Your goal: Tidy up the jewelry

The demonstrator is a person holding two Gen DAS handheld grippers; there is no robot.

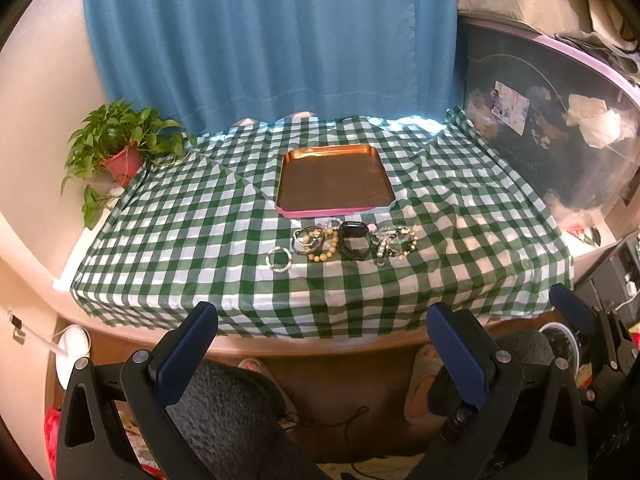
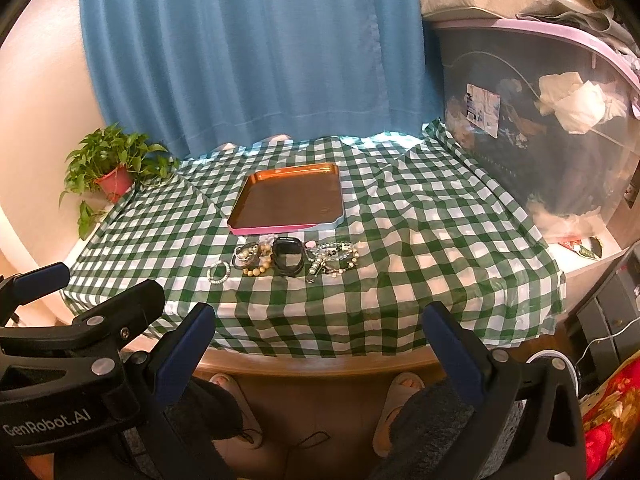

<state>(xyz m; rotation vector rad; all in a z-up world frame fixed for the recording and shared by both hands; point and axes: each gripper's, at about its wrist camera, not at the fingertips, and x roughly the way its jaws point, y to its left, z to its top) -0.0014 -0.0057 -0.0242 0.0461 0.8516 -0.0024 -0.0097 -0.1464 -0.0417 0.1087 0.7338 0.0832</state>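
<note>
A row of jewelry lies on the green checked tablecloth just in front of an empty copper tray with a pink front edge. From the left: a small clear bead bracelet, a tan bead bracelet, a black watch, and mixed beaded bracelets. My left gripper is open and empty, held before the table's near edge. My right gripper is open and empty beside it.
A potted green plant stands at the table's far left corner. A blue curtain hangs behind. A large clear storage bin with a pink lid borders the right side. Feet in slippers show under the table.
</note>
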